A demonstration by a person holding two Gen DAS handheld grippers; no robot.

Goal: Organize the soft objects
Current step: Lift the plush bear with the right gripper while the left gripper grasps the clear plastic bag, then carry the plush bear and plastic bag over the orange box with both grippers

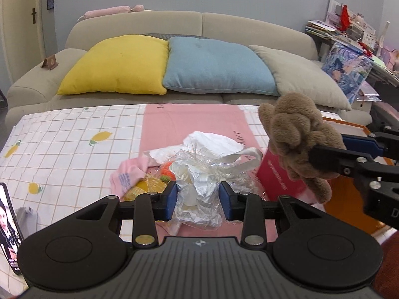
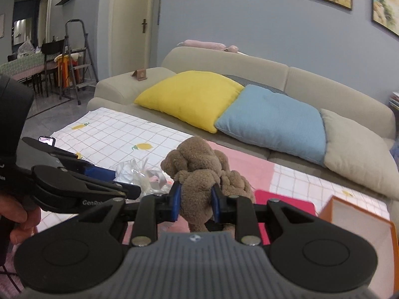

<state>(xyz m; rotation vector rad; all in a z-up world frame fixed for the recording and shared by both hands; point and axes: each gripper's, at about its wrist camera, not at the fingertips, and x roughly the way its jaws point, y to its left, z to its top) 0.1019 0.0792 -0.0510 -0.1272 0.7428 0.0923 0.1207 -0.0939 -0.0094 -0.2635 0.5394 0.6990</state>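
Right gripper (image 2: 195,205) jaws clamped on brown plush toy (image 2: 202,169), held above tabletop, not yet stowed. Left gripper (image 1: 198,198) jaws clamped on crinkled plastic bag (image 1: 199,189). Orange box (image 2: 359,214) nearby; sorting looks early.

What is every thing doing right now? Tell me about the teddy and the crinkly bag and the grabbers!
Brown teddy: lifted, squeezed in the right gripper.
Crinkly plastic bag: crumpled, pinched by the left gripper.
Orange box: open on top.
Phone: screen on.
Pillows: lying in a row on the sofa.
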